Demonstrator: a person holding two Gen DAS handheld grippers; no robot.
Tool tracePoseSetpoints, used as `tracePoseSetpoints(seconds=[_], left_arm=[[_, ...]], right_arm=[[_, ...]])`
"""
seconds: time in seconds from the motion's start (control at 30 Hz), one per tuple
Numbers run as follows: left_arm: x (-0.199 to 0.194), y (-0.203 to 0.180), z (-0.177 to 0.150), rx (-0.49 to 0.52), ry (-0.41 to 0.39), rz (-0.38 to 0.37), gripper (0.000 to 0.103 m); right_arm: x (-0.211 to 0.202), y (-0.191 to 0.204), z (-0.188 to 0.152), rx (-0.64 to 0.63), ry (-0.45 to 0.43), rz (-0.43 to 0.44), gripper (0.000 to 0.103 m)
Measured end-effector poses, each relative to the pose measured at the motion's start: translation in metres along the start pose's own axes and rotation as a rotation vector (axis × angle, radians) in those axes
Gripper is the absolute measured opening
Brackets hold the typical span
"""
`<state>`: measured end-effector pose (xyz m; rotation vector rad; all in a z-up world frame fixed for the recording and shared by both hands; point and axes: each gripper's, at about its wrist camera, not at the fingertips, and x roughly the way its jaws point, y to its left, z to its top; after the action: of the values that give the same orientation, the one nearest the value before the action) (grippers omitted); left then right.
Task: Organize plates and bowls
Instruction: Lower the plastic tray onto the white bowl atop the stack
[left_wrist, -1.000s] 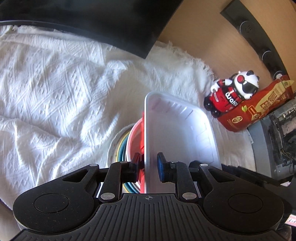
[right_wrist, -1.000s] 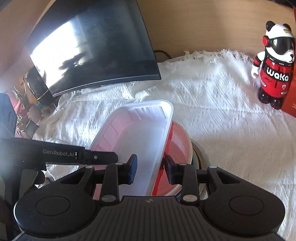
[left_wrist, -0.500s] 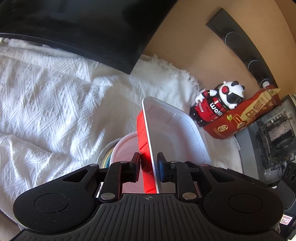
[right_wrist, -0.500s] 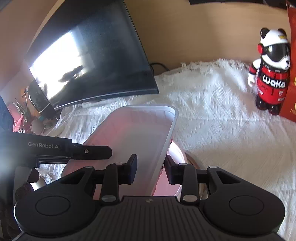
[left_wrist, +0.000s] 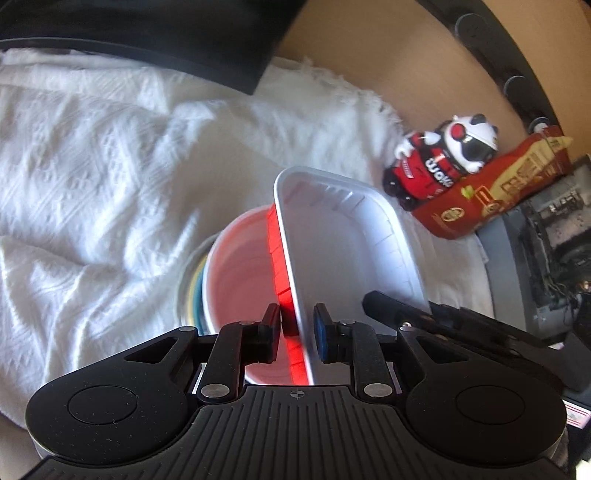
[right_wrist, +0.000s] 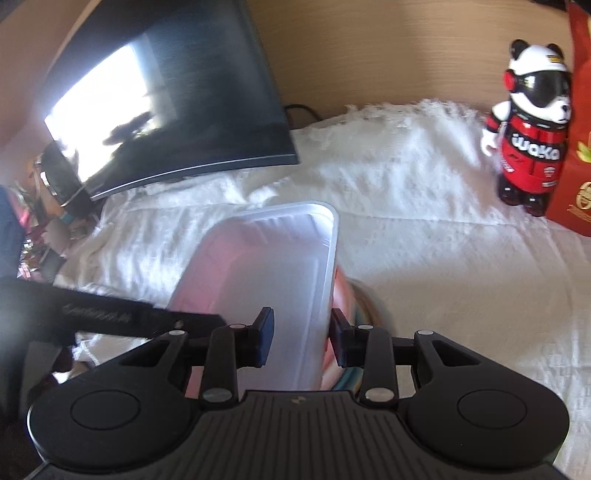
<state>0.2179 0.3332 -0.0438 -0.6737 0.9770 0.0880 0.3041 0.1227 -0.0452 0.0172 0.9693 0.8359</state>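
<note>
Both the left gripper (left_wrist: 295, 328) and right gripper (right_wrist: 301, 338), each partly open, straddle opposite rims of a white tray (left_wrist: 343, 243) with red sides, tilted above stacked bowls (left_wrist: 236, 273) on the white cloth (left_wrist: 92, 166), grip uncertain.

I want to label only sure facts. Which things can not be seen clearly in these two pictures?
- Stacked bowls: count unclear, hidden under pink bowl and tray, left wrist view.
- Right gripper contact with tray: blurred, right wrist view.
- Red bag: cut off by the edge.
</note>
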Motion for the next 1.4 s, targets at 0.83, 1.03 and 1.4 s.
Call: tracePoseSetpoints(seconds=[0.83, 1.03, 1.4], left_arm=[[-0.001, 0.012, 0.006, -0.042, -0.009, -0.019, 0.022], [-0.017, 0.014, 0.009, -0.016, -0.06, 0.024, 0.021], [-0.002, 0.013, 0.005, 0.019, -0.039, 0.074, 0.021]], right_arm=[[0.019, -0.005, 0.003, -0.016, 0.035, 0.003, 0.033], [0.014, 0.008, 0.003, -0.045, 0.039, 0.031, 0.033], [0.008, 0.01, 0.001, -0.058, 0.023, -0.01, 0.033]])
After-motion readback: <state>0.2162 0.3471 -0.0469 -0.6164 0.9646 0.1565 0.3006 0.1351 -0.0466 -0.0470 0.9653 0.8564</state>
